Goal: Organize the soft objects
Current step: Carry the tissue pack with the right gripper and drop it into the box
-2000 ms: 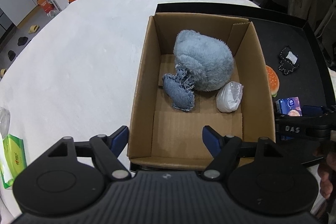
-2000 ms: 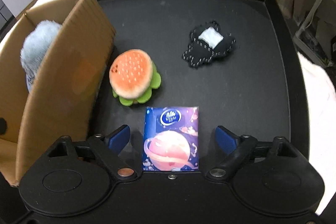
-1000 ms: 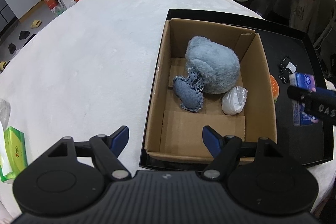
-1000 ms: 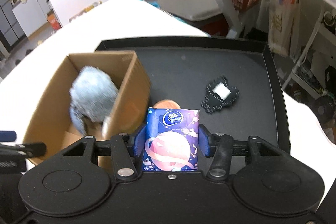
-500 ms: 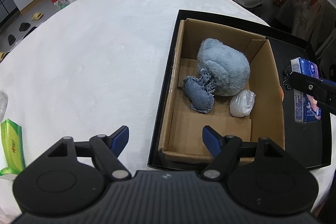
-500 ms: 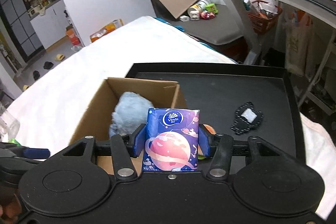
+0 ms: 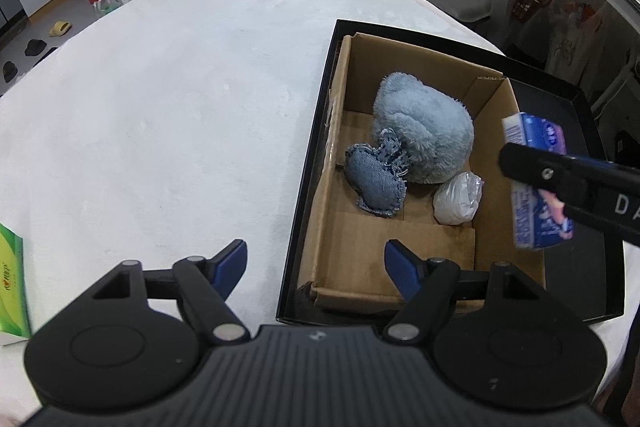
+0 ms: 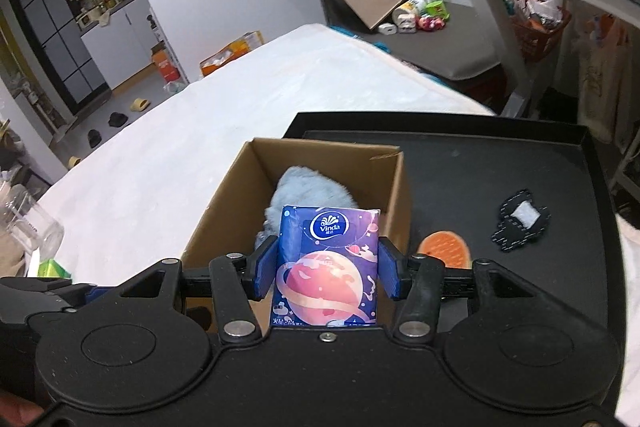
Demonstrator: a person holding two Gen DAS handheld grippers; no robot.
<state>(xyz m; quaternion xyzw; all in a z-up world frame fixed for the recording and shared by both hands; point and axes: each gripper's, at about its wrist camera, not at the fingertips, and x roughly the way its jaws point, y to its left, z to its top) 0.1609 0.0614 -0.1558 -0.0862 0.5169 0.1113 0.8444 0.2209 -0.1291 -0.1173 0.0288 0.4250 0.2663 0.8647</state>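
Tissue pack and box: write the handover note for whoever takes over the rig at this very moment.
Right gripper: shut on the tissue pack, held in the air over the right wall of the cardboard box.
Left gripper: open, empty, near the box's front.
Done: blue plush, denim piece and white bag lie in the box.
Left: release the pack into the box, then collect the burger toy and black stitched piece from the black tray.

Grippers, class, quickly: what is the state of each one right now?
Left gripper: open, holding nothing.
Right gripper: shut on the tissue pack.
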